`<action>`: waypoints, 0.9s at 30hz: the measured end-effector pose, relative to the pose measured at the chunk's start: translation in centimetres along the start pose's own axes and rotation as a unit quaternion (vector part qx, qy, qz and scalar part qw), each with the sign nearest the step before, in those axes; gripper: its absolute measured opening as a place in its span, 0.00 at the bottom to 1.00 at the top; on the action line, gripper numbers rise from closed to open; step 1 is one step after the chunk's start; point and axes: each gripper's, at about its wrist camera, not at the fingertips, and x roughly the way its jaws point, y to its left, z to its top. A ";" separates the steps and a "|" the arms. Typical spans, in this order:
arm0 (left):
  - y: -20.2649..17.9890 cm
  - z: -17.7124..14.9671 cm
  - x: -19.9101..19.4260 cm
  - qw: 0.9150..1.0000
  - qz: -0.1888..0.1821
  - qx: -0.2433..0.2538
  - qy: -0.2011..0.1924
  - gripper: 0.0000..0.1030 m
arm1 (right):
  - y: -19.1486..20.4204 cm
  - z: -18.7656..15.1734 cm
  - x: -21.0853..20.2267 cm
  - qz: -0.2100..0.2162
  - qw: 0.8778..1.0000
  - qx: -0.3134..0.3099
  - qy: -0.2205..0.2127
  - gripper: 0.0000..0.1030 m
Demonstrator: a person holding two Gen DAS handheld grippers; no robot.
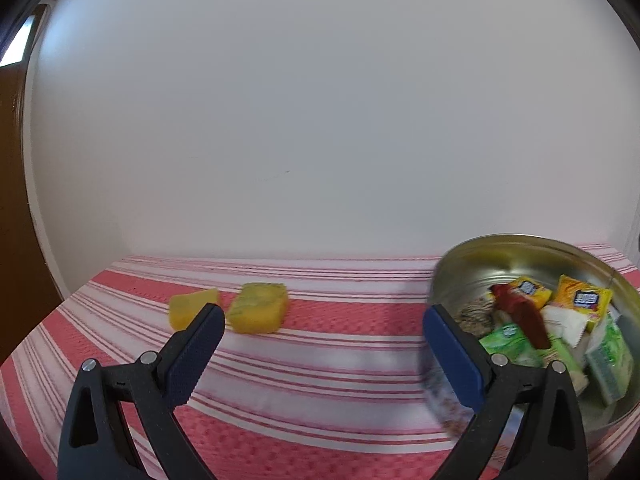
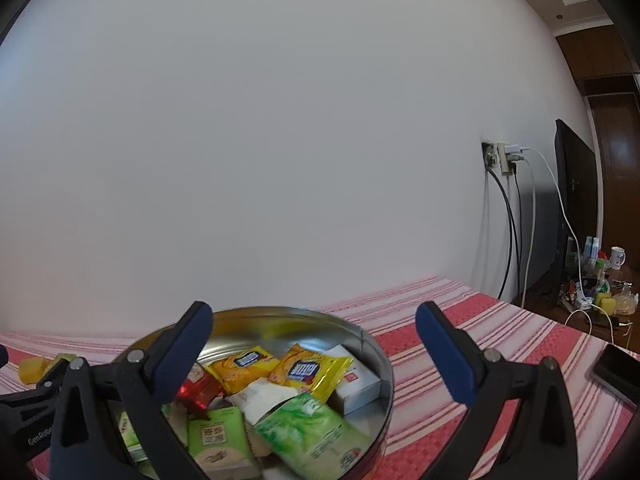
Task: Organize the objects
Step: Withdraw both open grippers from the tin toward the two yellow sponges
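Both the left gripper and right gripper hung spread apart and empty, the tin was mostly packed, but two yellow blocks still sat near the table's far-left edge.

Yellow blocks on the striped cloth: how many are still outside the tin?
2. One yellow block lies on the cloth; another sits just left, partly behind the left gripper's finger. Others may be hidden.

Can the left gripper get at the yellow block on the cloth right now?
Probably yes. The left gripper is open and holds nothing, and the yellow block lies on the striped cloth just ahead of its fingers, uncovered. A second yellow piece sits close beside it and might get nudged.
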 end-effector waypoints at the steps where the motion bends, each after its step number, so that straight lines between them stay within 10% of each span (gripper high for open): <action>1: 0.3 -0.1 0.1 1.000 0.002 0.001 0.000 0.98 | 0.4 -0.1 -0.2 -0.001 1.000 -0.001 0.001 1.00; 27: 11.7 -0.5 4.2 0.999 0.039 -0.031 0.020 0.98 | 14.4 -2.4 -1.9 0.079 0.996 -0.017 0.040 1.00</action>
